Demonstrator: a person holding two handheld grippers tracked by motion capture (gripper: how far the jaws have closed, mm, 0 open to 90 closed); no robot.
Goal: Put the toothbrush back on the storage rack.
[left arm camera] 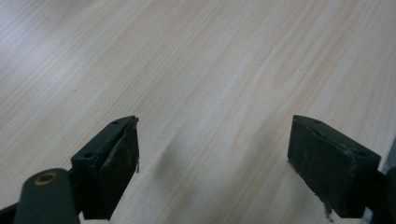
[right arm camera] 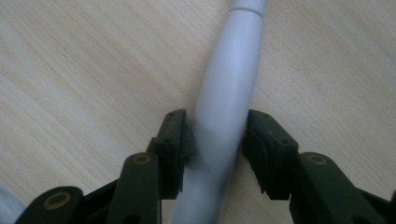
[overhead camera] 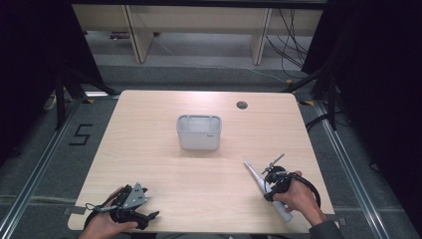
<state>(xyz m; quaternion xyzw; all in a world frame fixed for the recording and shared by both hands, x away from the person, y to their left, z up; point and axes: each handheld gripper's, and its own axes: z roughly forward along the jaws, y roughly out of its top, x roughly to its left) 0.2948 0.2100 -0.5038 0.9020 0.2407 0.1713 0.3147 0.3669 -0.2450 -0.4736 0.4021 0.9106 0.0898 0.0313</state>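
Clamping a long grey handle [right arm camera: 224, 98] lying flat on the wooden table [overhead camera: 149, 129], the right gripper [right arm camera: 215, 140] has both jaws pressed against it (near the front right edge). Left gripper [left arm camera: 212, 154]: jaws wide over bare wood. Grey bin [overhead camera: 199, 131] mid-table.

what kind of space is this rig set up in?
Probably a lab or recording cell, not a home. A bare wooden table stands between black curtains, with loose cables on the floor behind and a "5" marked on the floor. A person works two handheld grippers; the right gripper clamps a grey handle.
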